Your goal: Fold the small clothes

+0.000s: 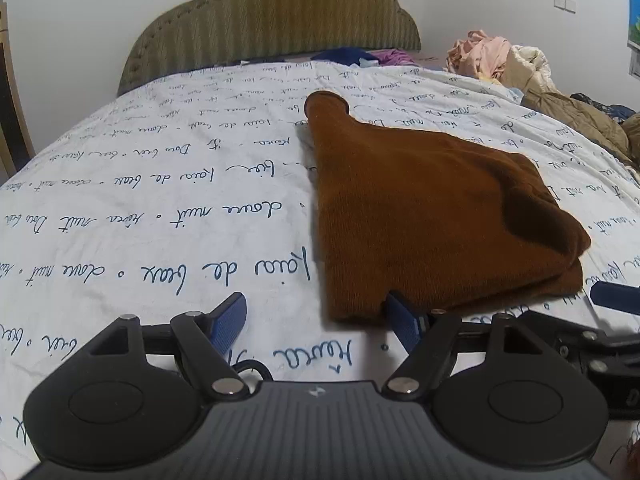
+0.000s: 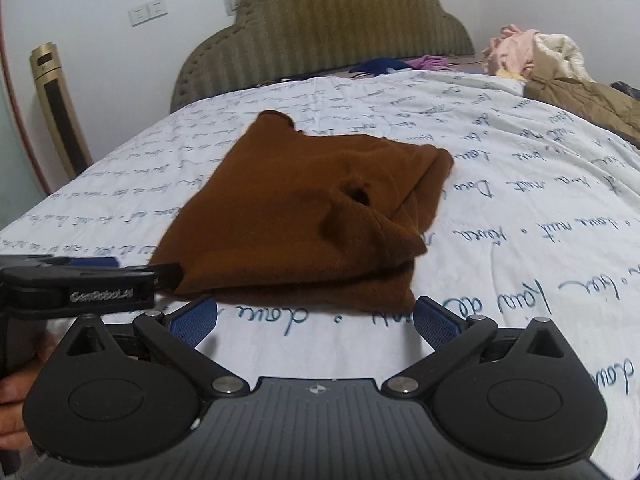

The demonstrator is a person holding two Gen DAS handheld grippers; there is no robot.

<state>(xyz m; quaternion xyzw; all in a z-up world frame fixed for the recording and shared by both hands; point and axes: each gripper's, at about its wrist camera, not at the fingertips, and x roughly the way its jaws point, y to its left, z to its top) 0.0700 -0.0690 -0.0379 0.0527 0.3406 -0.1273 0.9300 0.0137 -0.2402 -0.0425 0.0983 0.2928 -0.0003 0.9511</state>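
Observation:
A small brown knitted garment (image 1: 420,216) lies folded on the white bedspread, one sleeve stretched toward the headboard. It also shows in the right wrist view (image 2: 304,216), with folded layers at its near right. My left gripper (image 1: 320,320) is open at the garment's near left corner; its right finger (image 1: 404,320) touches the hem. My right gripper (image 2: 316,320) is open and empty just before the garment's near edge. The left gripper's body (image 2: 80,284) shows at the left of the right wrist view.
The white bedspread (image 1: 160,200) with blue handwriting print covers the bed. An olive padded headboard (image 1: 276,20) stands at the far end. A pile of pink, cream and tan clothes (image 1: 520,68) lies at the far right. A gold tower fan (image 2: 60,108) stands left of the bed.

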